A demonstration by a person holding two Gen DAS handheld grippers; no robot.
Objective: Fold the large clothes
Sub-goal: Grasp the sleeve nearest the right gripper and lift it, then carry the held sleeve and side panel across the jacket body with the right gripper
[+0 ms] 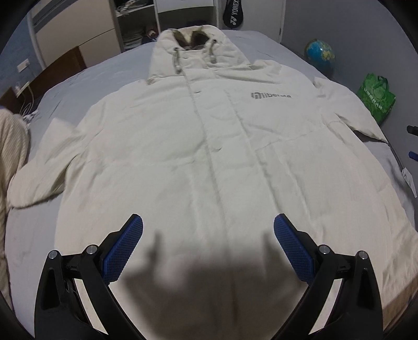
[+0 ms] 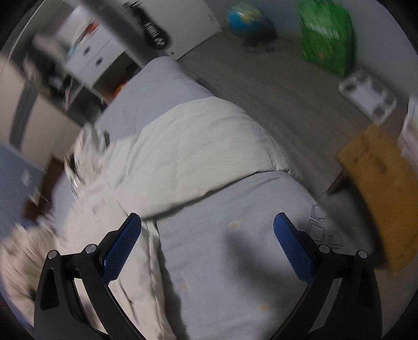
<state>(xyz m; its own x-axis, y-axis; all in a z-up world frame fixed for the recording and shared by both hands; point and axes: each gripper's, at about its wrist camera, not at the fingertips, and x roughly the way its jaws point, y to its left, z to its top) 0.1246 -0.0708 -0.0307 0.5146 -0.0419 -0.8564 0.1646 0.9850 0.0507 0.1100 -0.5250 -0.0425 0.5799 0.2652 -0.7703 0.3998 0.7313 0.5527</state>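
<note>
Cream coat (image 1: pixel 209 146) spread flat, front up, on a grey bed (image 1: pixel 261 44), hood (image 1: pixel 190 44) at the far end, both sleeves out to the sides, grey logo (image 1: pixel 270 95) on the chest. Left hand-held gripper (image 1: pixel 208 248) low over the coat's hem, blue pads (image 1: pixel 125 251) wide apart, nothing between them, dark shadow cast on the cloth beneath. Right hand-held gripper (image 2: pixel 207 245) likewise spread wide and empty, above bare sheet just beside the coat's edge (image 2: pixel 146 261), with one sleeve (image 2: pixel 198 151) lying across the bed toward the floor.

Around the bed: globe (image 1: pixel 320 55) and green bag (image 1: pixel 377 98) on the floor, black racket cover (image 1: pixel 232 13) against the wall, open shelves (image 1: pixel 135 23) past the hood, knitted cream cloth (image 1: pixel 10 157) at the left edge. Brown box (image 2: pixel 378 188) and white scale (image 2: pixel 368 94) near the bed's corner in the right view.

Right view heavily blurred; shelf contents and bag contents not discernible. Hem cut off by the frame.
</note>
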